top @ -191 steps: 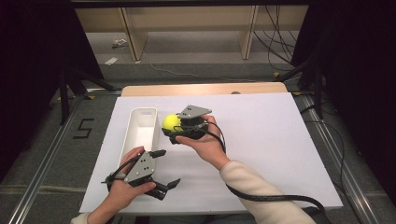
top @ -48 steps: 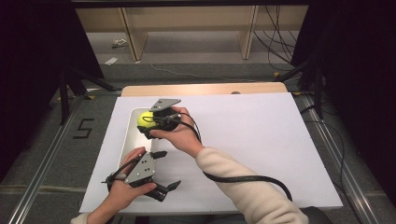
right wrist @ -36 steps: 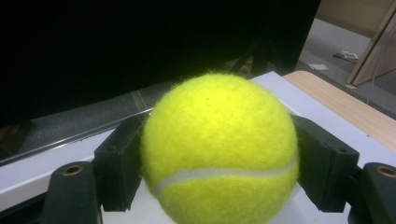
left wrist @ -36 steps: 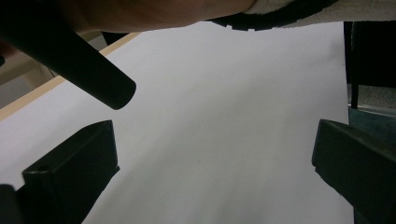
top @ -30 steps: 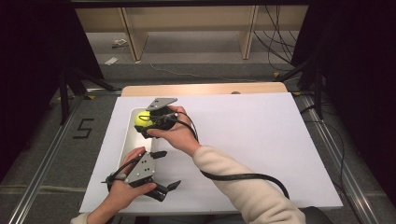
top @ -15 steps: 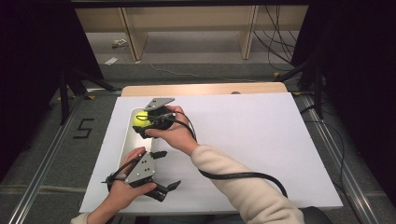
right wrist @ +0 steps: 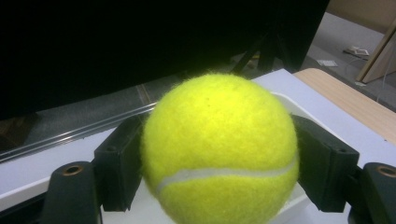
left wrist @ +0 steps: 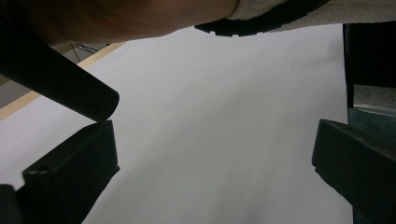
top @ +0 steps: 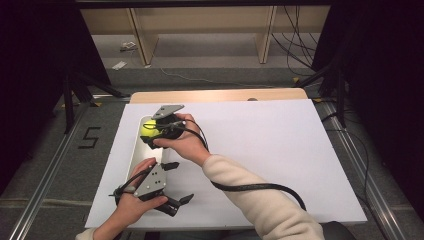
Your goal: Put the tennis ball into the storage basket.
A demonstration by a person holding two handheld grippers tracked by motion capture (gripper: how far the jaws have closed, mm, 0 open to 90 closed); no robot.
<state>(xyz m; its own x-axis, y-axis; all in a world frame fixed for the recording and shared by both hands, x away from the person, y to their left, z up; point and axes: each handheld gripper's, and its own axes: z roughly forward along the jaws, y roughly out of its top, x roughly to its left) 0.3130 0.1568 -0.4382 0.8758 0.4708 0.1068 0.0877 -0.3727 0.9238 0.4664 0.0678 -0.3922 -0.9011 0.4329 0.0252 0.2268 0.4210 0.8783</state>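
Currently, item one: tennis ball (right wrist: 219, 149), yellow-green felt with a white seam, clamped between the two black jaws of the right gripper (top: 156, 131), one jaw pressed to each side of it. Position: held above the far end of the white tray (top: 136, 150), over its interior and not yet touching its floor as far as the high view lets one judge.

Item two: white tray, long and narrow, lying on the white board (top: 280, 145) along the board's left edge, its length running away from the person. Landmark for all entries below.

Item three: left gripper (top: 172, 185), resting on the board just beside the tray's near end, jaws spread wide and holding nothing; in the left gripper view the bare board lies between them.

Change noted: some six seconds back the ball was carried to the right of the tray, over the open board; about a second and a half ago it had arrived above the tray's far end, and since then it has crept only slightly. The left gripper has stayed put throughout.

Assessment: transport looks finished. What remains, by this reading, is a short descent and a release inside the tray.
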